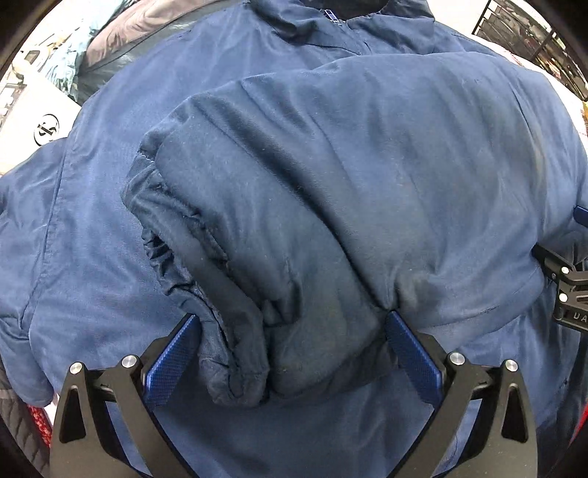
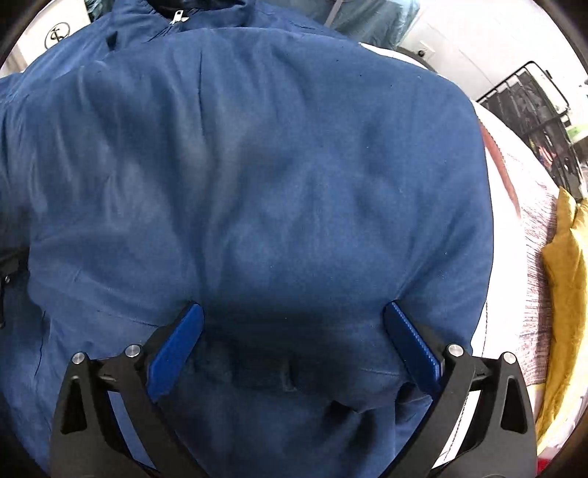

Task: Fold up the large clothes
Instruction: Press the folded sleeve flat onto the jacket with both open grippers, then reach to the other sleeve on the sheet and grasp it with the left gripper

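A large dark blue jacket [image 1: 92,220] lies spread out and fills both views, its collar and zipper pull [image 2: 178,16] at the far end. One sleeve [image 1: 349,165] is folded across the body. Its gathered cuff [image 1: 257,360] lies between the fingers of my left gripper [image 1: 292,316], which points straight down with its jaws wide open and not pinching the cloth. My right gripper [image 2: 292,312] is open too and hovers over the smooth blue fabric [image 2: 275,165] near the jacket's right edge, with nothing clamped. A piece of the right gripper's black body [image 1: 566,290] shows at the right edge of the left wrist view.
A white box with a round logo [image 1: 44,121] and grey and teal garments [image 1: 121,40] lie beyond the jacket on the left. A black wire rack [image 2: 529,110] stands at the back right. A yellow cloth [image 2: 562,275] and a patterned cover [image 2: 533,228] lie to the right.
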Tool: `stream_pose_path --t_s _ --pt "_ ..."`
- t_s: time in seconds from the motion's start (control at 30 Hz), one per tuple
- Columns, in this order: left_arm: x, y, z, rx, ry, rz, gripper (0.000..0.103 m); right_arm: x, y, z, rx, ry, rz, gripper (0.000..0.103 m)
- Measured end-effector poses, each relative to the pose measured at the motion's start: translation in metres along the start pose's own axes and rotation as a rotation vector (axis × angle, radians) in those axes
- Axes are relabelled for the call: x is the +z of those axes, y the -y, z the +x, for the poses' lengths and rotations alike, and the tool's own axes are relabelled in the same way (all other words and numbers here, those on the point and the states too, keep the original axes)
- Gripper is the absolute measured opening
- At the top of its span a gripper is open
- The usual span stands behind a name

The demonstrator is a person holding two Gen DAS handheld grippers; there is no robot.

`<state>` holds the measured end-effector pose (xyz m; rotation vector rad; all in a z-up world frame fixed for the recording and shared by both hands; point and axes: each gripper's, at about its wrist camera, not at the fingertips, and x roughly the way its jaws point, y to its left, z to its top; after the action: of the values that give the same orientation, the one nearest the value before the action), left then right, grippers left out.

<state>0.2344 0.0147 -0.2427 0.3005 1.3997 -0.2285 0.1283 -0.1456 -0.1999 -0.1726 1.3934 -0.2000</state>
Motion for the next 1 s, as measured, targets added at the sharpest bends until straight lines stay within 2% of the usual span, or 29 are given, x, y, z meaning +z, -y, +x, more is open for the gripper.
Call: stream_pose_path --t_s 0.13,0.23,0.4,0.5,0.67,0.77,0.87,1.0 --pt "-0.012 0.001 -0.003 -0.007 0.022 0.002 0.099 -0.009 -0.005 -0.004 -0.004 0.071 0.016 0.097" --pt "-0.024 0.0 -0.006 -0.016 0.043 0.004 0.098 -0.015 -0.007 -0.007 -0.009 0.089 0.018 0.097" --pt "-0.045 -0.008 -0.016 -0.039 0.057 -0.018 0.098 -0.014 -0.016 -0.017 -0.032 0.045 0.013 0.097" --pt "-0.048 -0.018 -0.027 -0.047 0.036 -0.054 0.098 -0.004 -0.025 -0.028 -0.027 -0.011 -0.003 0.097" --pt "-0.08 -0.043 -0.07 -0.027 0.173 -0.178 0.097 -0.001 -0.02 -0.069 0.054 0.02 0.051 0.097" --pt "-0.108 -0.062 -0.081 -0.035 0.17 -0.219 0.097 -0.004 -0.03 -0.094 0.108 0.028 0.055 0.097" --pt "-0.137 -0.088 -0.095 -0.016 0.195 -0.285 0.097 -0.011 -0.056 -0.11 0.198 0.003 0.05 0.097" --pt "-0.178 -0.134 -0.105 0.001 0.185 -0.429 0.097 -0.02 -0.095 -0.121 0.306 -0.031 0.01 0.097"
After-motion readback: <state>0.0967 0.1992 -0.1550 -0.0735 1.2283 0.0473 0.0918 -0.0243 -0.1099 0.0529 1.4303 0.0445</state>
